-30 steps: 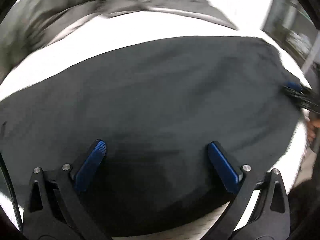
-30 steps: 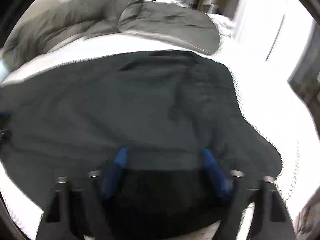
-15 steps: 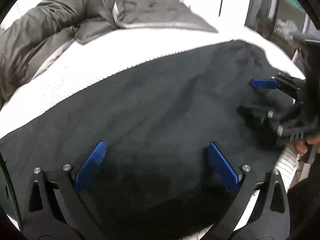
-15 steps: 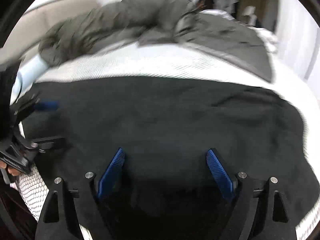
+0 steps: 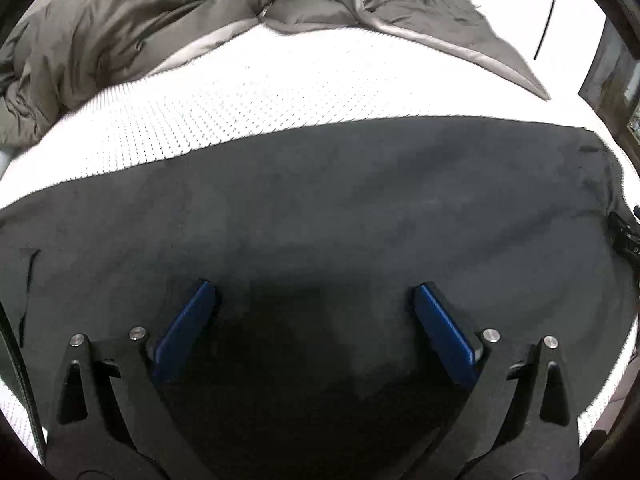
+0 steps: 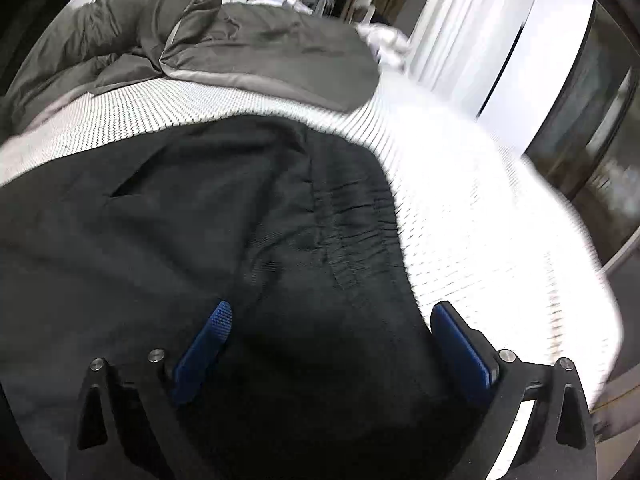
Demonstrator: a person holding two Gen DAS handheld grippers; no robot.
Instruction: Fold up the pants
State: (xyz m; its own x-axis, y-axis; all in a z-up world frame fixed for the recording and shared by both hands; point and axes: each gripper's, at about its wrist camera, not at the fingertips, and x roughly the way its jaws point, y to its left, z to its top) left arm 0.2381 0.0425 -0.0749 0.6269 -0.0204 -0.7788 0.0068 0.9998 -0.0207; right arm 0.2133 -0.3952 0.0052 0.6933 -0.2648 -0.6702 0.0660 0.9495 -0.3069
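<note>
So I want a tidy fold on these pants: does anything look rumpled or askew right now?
Mostly smooth. The black pants lie flat on the white mattress, but by the gathered waistband the fabric is creased and puckered. The grey duvet is bunched up behind, clear of the pants.

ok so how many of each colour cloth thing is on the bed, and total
black: 1, the pants, spread flat
grey: 1, the duvet, bunched up behind them
white: 1, the textured bed cover under both
total: 3
</note>
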